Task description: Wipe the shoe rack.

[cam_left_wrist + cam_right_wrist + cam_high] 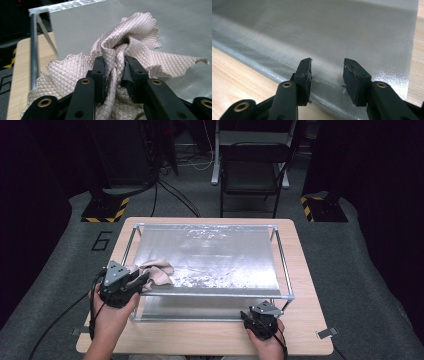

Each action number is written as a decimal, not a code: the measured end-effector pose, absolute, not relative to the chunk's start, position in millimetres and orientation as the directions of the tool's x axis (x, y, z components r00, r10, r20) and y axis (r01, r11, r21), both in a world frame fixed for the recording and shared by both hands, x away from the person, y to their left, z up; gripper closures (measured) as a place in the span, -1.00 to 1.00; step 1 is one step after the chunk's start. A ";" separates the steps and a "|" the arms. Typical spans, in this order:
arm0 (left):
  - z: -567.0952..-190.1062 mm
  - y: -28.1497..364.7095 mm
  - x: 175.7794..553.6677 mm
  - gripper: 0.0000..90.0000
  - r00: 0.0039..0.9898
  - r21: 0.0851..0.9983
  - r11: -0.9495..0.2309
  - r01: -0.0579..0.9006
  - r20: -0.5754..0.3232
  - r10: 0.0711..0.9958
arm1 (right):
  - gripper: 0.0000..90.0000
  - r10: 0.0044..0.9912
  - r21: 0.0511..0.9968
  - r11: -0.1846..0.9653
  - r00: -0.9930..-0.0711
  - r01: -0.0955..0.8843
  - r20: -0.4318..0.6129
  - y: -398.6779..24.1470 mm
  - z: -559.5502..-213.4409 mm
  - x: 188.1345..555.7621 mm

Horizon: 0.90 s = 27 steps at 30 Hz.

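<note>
A: Cloth [130, 47] first. Where is it?

B: Bunched on the near-left part of the silver sheet [215, 255], the one stretched on the metal frame [283, 265] over the table [305, 330]. One fold stands up between the jaws of my left tongs [117, 72]. The rest fans out around them, with a scalloped edge hanging toward the frame's left rail.

A: Left tongs gripping it?

B: Yes, I'd call it a grip. The pads press that twisted fold from both sides, and cloth fills the gap. Not a hard squeeze though.

A: Right tongs?

B: My right tongs [327, 72] are open with nothing between the jaws. They sit low at the sheet's near edge, by the frame's near-right corner, well apart from the cloth. The sheet's stitched hem shows through the gap.

A: Step in hand?

B: Looks like wiping the sheet with the cloth, left hand working. Smears show mid-sheet and along the near strip [210, 279].

A: How to do it well?

B: I think I should firm up the pinch first; a loose fold could slip out on the first drag. I'd keep the wad flat on the sheet and push with the bulk, not the jaw tips, or the hard tips may scrape or dent the foil. Long strokes toward the smears, light pressure, since the sheet probably sags. The right tongs could steady the frame or the hem if the sheet shifts.
</note>
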State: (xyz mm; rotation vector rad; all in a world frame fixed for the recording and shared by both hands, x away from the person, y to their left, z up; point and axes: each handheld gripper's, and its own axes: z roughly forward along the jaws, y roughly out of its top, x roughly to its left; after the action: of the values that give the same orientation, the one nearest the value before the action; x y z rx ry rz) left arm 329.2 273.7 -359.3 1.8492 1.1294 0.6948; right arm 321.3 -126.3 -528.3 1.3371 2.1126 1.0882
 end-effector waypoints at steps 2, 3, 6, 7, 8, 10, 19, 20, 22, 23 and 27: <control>-359.1 267.7 330.1 0.57 0.451 0.867 -0.253 0.429 0.037 0.892 | 0.30 0.888 0.793 0.232 -0.455 0.563 0.064 -126.2 -528.4 321.1; -359.0 263.1 330.4 0.57 0.457 0.866 -0.258 0.428 0.038 0.888 | 0.30 0.888 0.790 0.239 -0.457 0.564 0.058 -126.3 -528.4 321.4; -359.0 251.9 331.1 0.56 0.472 0.864 -0.273 0.424 0.046 0.880 | 0.30 0.888 0.793 0.234 -0.455 0.563 0.061 -126.1 -528.4 321.0; -359.0 251.9 331.1 0.56 0.472 0.864 -0.273 0.424 0.046 0.880 | 0.30 0.890 0.795 0.237 -0.453 0.559 0.053 -126.3 -527.9 320.7; -359.2 244.7 331.7 0.56 0.486 0.863 -0.279 0.422 0.045 0.873 | 0.30 0.890 0.795 0.236 -0.452 0.559 0.054 -126.3 -527.9 320.6; -359.3 237.2 332.6 0.56 0.503 0.859 -0.293 0.419 0.049 0.863 | 0.30 0.890 0.795 0.237 -0.453 0.558 0.052 -126.3 -527.9 320.6; -358.7 222.2 334.2 0.53 0.539 0.853 -0.335 0.401 0.076 0.839 | 0.29 0.890 0.795 0.240 -0.454 0.557 0.050 -126.4 -527.8 320.6; -358.4 225.5 334.3 0.52 0.541 0.853 -0.334 0.402 0.073 0.838 | 0.29 0.890 0.795 0.240 -0.454 0.557 0.050 -126.3 -527.9 320.6; -358.8 228.0 334.3 0.51 0.537 0.858 -0.322 0.401 0.065 0.841 | 0.29 0.890 0.796 0.239 -0.454 0.557 0.050 -126.3 -527.9 320.6; -358.5 229.8 334.0 0.51 0.534 0.857 -0.320 0.403 0.064 0.843 | 0.29 0.890 0.795 0.239 -0.454 0.557 0.051 -126.3 -527.8 320.6; -357.5 243.8 333.7 0.50 0.511 0.860 -0.306 0.409 0.062 0.857 | 0.29 0.888 0.794 0.242 -0.458 0.558 0.052 -126.0 -528.1 320.7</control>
State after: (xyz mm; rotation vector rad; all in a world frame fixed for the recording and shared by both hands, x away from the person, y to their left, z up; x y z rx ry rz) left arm 333.7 243.8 -357.5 1.9122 1.0421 0.6728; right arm 320.7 -126.0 -528.1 1.3228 2.1096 1.0856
